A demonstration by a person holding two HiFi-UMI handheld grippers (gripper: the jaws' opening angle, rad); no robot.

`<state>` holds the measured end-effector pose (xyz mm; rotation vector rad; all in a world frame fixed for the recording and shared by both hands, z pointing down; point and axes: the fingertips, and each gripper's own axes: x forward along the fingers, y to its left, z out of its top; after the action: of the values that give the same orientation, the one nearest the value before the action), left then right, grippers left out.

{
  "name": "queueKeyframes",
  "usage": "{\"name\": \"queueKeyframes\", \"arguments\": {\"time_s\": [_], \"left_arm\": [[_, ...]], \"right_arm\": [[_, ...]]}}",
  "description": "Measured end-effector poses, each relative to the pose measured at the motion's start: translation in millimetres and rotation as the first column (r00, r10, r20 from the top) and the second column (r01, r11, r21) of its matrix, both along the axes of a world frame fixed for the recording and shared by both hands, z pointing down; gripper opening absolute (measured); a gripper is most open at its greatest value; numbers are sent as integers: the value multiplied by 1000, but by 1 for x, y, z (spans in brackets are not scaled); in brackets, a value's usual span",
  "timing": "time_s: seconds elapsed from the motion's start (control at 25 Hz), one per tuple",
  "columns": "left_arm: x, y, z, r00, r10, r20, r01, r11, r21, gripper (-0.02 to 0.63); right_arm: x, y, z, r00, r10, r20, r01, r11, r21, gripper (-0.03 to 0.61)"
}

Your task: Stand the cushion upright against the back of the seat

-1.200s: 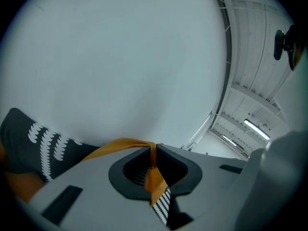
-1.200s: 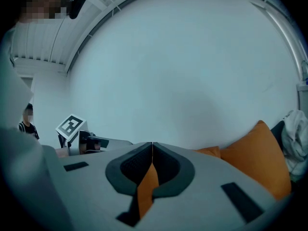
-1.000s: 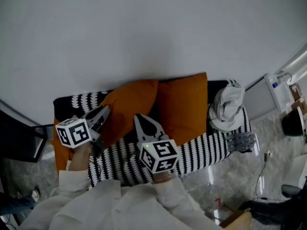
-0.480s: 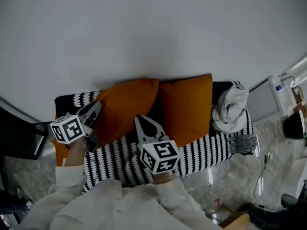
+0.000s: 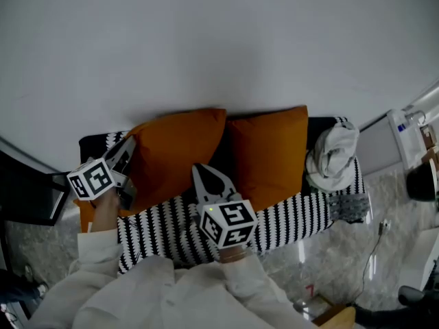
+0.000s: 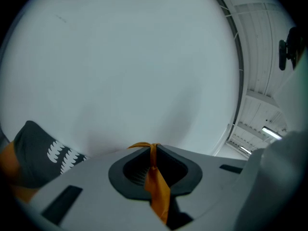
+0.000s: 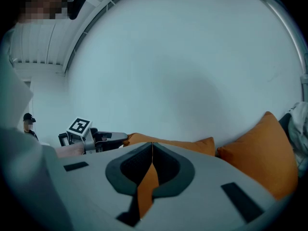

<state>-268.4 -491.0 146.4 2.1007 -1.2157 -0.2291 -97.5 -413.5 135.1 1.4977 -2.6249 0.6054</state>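
Note:
Two orange cushions lean on the back of a black-and-white striped sofa (image 5: 295, 214). The left cushion (image 5: 175, 153) stands nearly upright against the sofa's back. My left gripper (image 5: 127, 147) is shut on that cushion's left edge; a pinch of orange fabric (image 6: 156, 186) shows between its jaws (image 6: 153, 146). My right gripper (image 5: 200, 171) is shut on the same cushion's lower right corner, with orange fabric (image 7: 147, 186) in its jaws (image 7: 152, 144). The right cushion (image 5: 267, 153) stands beside it, untouched.
A bundle of white cloth (image 5: 333, 153) lies at the sofa's right end. A white wall (image 5: 219, 40) rises just behind the sofa. A dark piece of furniture (image 5: 27, 197) stands to the left. Cables and equipment (image 5: 411, 136) lie on the floor at the right.
My left gripper has moved left and toward the wall with the cushion's edge, spreading the cushion flatter against the sofa's back. The right gripper has stayed in place.

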Motion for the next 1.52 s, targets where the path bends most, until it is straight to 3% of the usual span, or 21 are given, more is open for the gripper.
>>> {"name": "queueKeyframes", "arguments": {"time_s": [0.24,0.52,0.76,1.16,1.52], "left_arm": [[-34,-14,10,996,-86,-15,86,996,-24,40],[-55,-13,20,992,-127,-18,127,992,-21,40],[-75,-11,34,983,-182,17,183,983,-33,40],[-64,0,34,977,-192,97,195,980,-24,41],[-63,8,31,961,-206,186,214,977,-24,78]], "right_arm": [[-7,-2,4,1000,-13,-4,13,1000,-9,12],[-15,-1,4,1000,-26,-11,26,1000,-5,13],[-31,2,2,998,-66,-23,66,998,1,13],[-63,12,-4,985,-159,-60,160,987,15,14],[-51,20,-14,988,-149,-49,150,988,28,14]]}}
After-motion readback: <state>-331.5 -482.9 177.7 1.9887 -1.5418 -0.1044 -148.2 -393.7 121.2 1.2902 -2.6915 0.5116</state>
